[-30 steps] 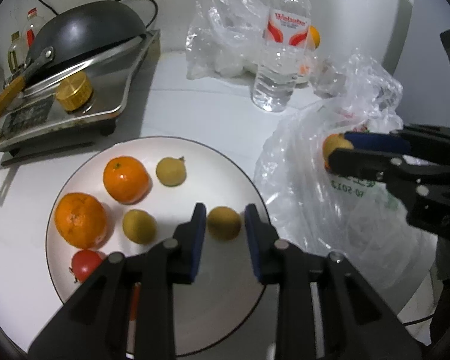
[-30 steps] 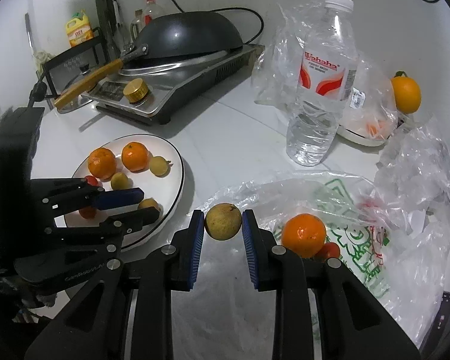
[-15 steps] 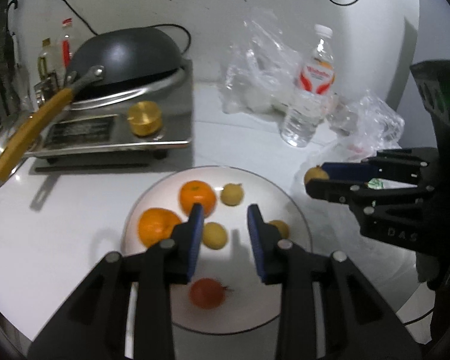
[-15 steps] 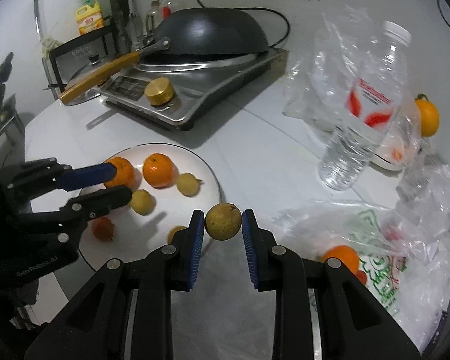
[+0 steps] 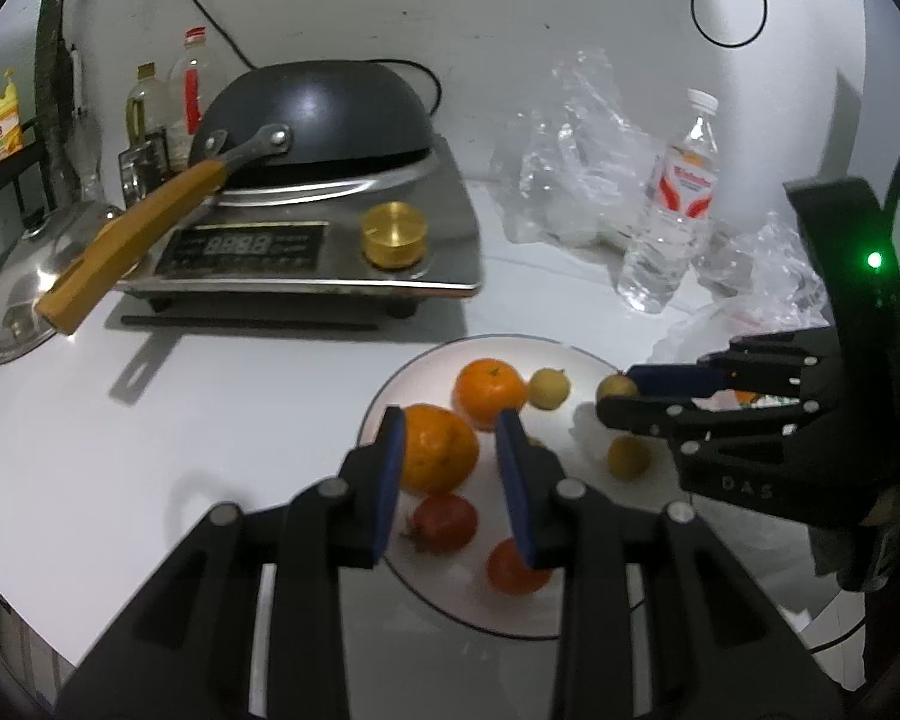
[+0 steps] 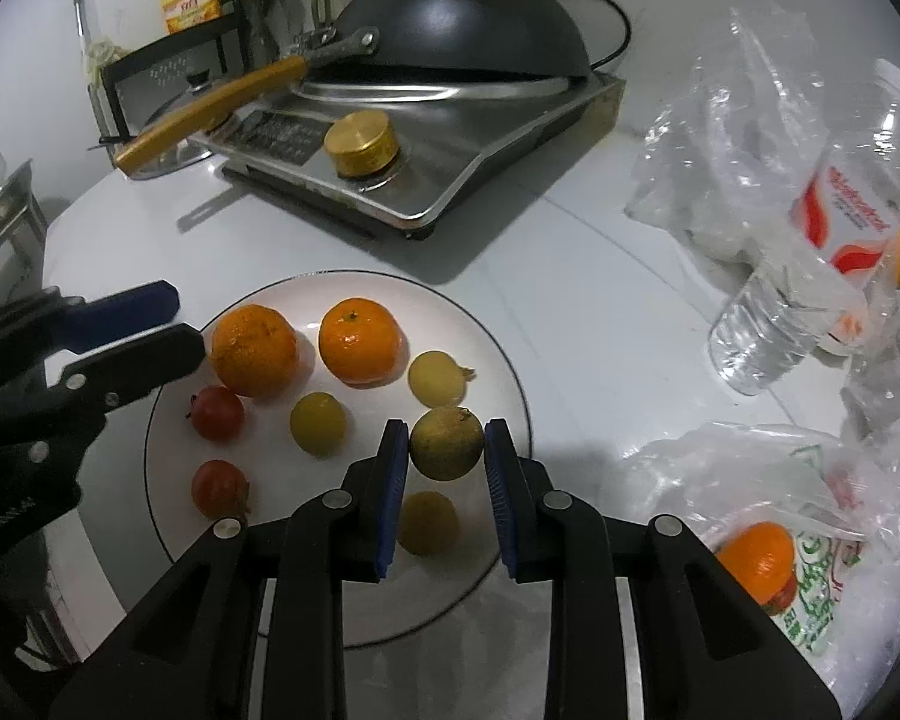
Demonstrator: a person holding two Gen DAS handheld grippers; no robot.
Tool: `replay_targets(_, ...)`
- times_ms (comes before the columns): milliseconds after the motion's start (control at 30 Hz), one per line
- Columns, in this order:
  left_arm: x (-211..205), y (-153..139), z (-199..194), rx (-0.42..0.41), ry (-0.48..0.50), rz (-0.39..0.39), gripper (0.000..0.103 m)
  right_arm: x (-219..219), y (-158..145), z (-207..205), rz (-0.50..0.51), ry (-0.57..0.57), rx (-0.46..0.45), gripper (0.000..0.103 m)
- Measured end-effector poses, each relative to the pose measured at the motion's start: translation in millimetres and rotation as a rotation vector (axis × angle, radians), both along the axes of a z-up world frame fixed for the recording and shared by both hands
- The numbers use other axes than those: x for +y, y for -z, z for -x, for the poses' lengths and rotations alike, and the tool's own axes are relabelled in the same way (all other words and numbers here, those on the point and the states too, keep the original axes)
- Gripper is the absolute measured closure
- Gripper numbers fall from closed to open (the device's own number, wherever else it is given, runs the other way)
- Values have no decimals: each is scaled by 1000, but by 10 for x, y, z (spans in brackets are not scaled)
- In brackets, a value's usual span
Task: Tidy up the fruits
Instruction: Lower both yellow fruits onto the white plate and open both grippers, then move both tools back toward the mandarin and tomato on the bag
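1. Left wrist view: my left tongs fill the lower middle of the frame, set narrow with nothing between the blue pads, above the white plate on the desk. Two oranges, yellow-green fruits and red fruits lie on the plate. At the right edge my right tongs grip a yellow-green fruit over the plate's right rim. The induction cooker with an upturned wok sits in the upper left, and a water bottle in the upper right.

2. Right wrist view: my right tongs at lower centre are clamped on the yellow-green fruit, held above the plate's right part. My left tongs reach in from the left edge, beside the nearer orange. In the lower right a plastic bag holds another orange.
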State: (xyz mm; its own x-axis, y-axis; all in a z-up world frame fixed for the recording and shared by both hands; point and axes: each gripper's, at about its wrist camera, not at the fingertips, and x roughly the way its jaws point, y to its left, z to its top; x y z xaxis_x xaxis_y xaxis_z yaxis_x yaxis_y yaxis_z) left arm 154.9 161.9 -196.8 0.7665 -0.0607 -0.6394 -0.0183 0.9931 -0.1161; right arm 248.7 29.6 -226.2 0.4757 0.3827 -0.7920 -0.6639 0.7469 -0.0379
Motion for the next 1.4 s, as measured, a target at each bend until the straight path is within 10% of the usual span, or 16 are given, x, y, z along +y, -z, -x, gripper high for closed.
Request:
replay_targets(167, 51, 10, 34, -7, -15, 11, 43, 70, 75, -20, 18, 2, 8, 75)
replay_targets(1400, -529, -236, 217, -2, 21, -38, 43, -585, -346, 338, -56, 69, -72, 75)
